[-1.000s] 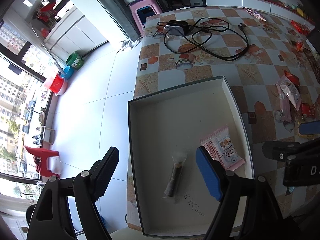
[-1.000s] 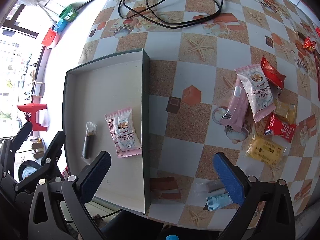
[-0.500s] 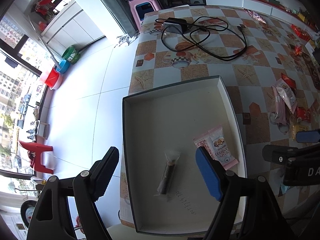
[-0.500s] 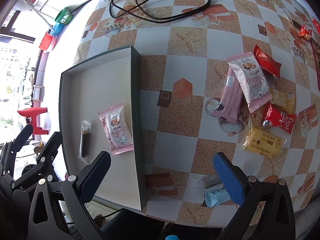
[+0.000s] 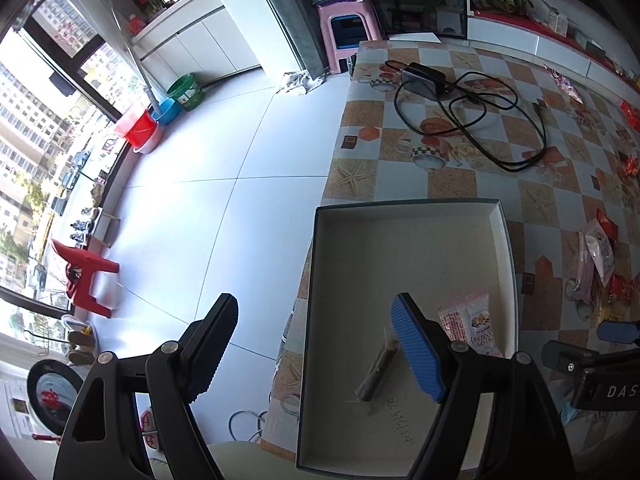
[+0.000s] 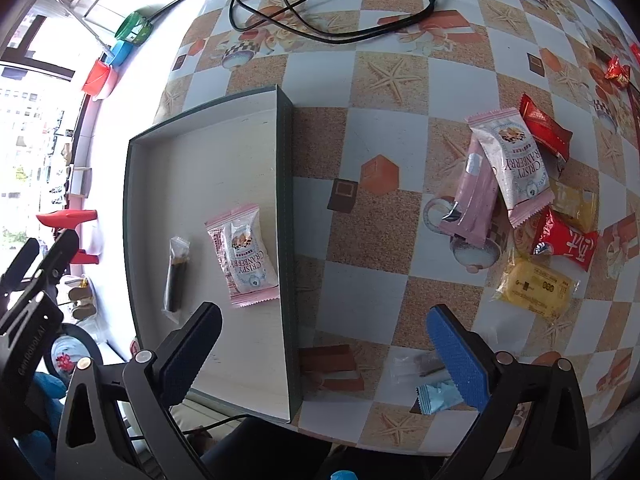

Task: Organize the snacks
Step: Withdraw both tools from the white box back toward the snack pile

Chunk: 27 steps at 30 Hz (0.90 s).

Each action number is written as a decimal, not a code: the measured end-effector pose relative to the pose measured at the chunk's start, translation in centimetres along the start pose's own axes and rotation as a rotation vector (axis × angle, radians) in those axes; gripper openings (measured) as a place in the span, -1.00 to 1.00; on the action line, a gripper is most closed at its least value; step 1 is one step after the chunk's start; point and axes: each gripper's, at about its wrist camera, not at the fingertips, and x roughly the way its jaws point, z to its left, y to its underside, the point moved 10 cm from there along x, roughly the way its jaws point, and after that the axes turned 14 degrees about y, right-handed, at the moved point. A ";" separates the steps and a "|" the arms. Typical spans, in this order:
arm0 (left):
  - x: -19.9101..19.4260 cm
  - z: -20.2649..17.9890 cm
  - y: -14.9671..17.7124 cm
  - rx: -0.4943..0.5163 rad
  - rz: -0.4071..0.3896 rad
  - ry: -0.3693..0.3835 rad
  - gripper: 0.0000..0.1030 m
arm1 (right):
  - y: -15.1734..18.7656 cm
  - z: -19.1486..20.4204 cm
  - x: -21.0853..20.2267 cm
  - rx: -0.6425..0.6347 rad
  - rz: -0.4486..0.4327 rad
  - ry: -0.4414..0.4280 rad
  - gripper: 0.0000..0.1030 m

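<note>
A shallow grey-walled box (image 6: 286, 168) (image 5: 506, 248) sits at the table's left edge. Inside it lie a pink cranberry snack packet (image 6: 244, 254) (image 5: 470, 326) and a dark snack stick in clear wrap (image 6: 176, 276) (image 5: 376, 372). My left gripper (image 5: 320, 348) hangs open and empty, off the box's left side above the floor. My right gripper (image 6: 326, 356) is open and empty above the box's right wall. On the table to the right lies a pile of packets: a second cranberry packet (image 6: 512, 164), a pink stick (image 6: 472, 200), red packets (image 6: 566, 242) and a yellow packet (image 6: 534, 286).
A small blue packet (image 6: 438, 398) and a clear wrapper (image 6: 414, 366) lie near the table's front edge. A black charger with a looped cable (image 5: 468, 112) lies at the far end. Left of the table the floor drops away, with a red stool (image 5: 82, 276) and buckets (image 5: 142, 132).
The left gripper has moved left off the box and risen a little, rolling, so the box now sits further right in its view. The right gripper has kept still.
</note>
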 end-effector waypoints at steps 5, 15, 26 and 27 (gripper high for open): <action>-0.2 0.8 -0.2 -0.025 -0.009 -0.002 0.59 | -0.2 0.7 0.0 -0.012 -0.004 -0.002 1.00; -0.2 1.2 -0.1 -0.027 -0.011 -0.001 0.59 | -0.3 1.5 -0.1 -0.025 -0.008 -0.002 1.00; 2.6 -6.8 2.6 0.204 0.126 0.155 0.59 | 3.0 -4.8 2.6 0.107 0.065 0.058 1.00; 2.7 -7.8 2.9 0.229 0.132 0.167 0.59 | 3.3 -5.6 2.6 0.121 0.063 0.068 1.00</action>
